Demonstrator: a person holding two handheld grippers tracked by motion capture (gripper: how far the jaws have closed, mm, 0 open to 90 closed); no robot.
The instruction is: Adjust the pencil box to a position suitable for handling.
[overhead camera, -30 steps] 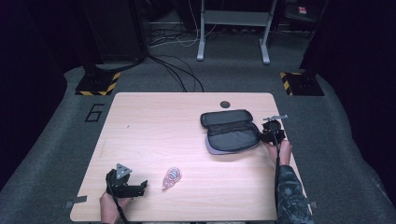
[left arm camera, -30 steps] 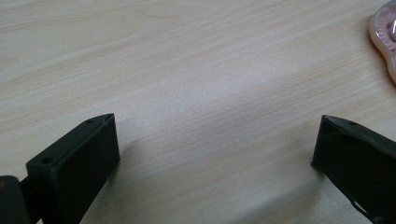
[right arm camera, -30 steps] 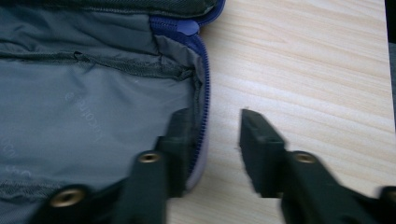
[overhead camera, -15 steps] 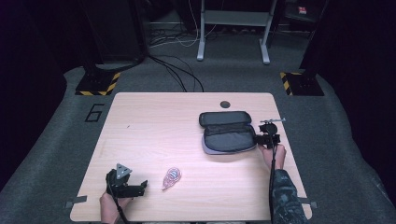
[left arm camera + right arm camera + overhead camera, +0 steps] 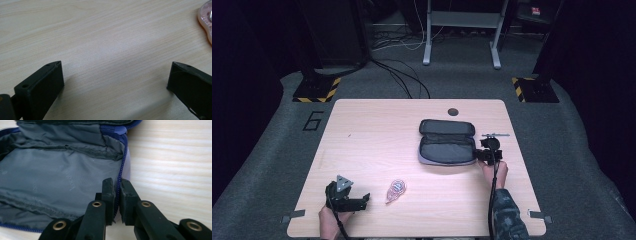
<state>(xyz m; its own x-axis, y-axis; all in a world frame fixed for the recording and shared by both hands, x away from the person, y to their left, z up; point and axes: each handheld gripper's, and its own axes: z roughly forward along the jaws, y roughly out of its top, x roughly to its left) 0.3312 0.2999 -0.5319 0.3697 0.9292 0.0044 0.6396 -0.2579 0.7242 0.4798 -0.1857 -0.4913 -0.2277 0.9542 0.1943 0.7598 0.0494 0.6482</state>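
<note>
Grey lining [image 5: 50, 170] between right gripper [image 5: 117, 186] fingers [image 5: 108, 192]

A pale wooden desk [image 5: 377, 135] stands on grey carpet. Lying on it, toward the right side, is an open dark pouch [image 5: 447, 142] with a grey lining and blue zip. Near the front edge lies a small pink tape dispenser [image 5: 395, 190], well apart from the pouch.
</note>
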